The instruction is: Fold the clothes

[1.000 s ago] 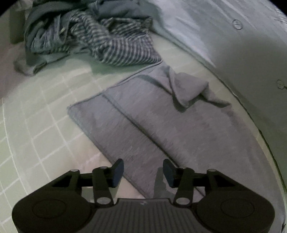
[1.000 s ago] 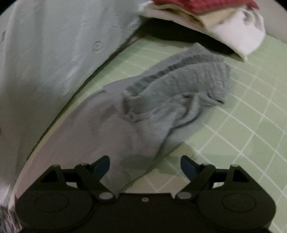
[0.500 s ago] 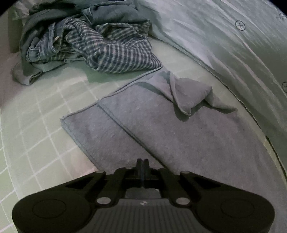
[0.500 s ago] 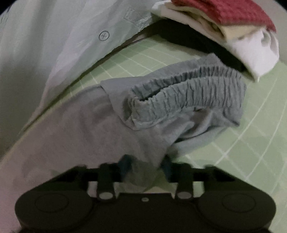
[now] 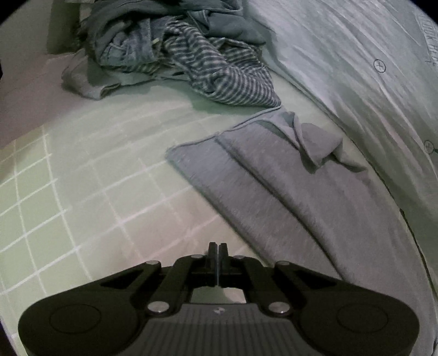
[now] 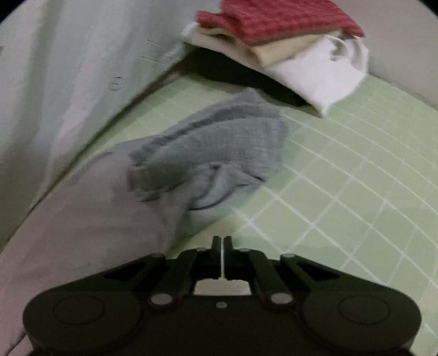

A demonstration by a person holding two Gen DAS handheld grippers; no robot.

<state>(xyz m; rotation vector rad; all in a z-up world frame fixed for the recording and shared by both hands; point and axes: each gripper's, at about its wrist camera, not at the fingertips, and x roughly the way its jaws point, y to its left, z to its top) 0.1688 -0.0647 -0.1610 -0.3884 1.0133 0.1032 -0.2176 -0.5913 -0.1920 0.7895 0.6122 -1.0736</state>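
Grey pants [image 5: 287, 191] lie on the green grid mat [image 5: 95, 178], legs flat in the left wrist view, one hem corner flipped over. Their elastic waistband [image 6: 216, 142] lies bunched in the right wrist view. My left gripper [image 5: 218, 247] is shut, its fingertips over the mat just left of the pants' near edge, with no cloth seen between them. My right gripper [image 6: 222, 241] is shut beside the pants' [image 6: 95, 219] near edge, with no cloth visible between the fingers.
A heap of unfolded clothes with a striped shirt [image 5: 219, 68] sits at the mat's far end. A stack of folded items, red on top [image 6: 273, 24] and white below, lies beyond the waistband. A pale grey sheet [image 5: 369, 82] borders the mat.
Both grippers closed from open. The right one pinched the pants' edge half a second ago and now shows no cloth. The left has shifted left off the pants' edge.
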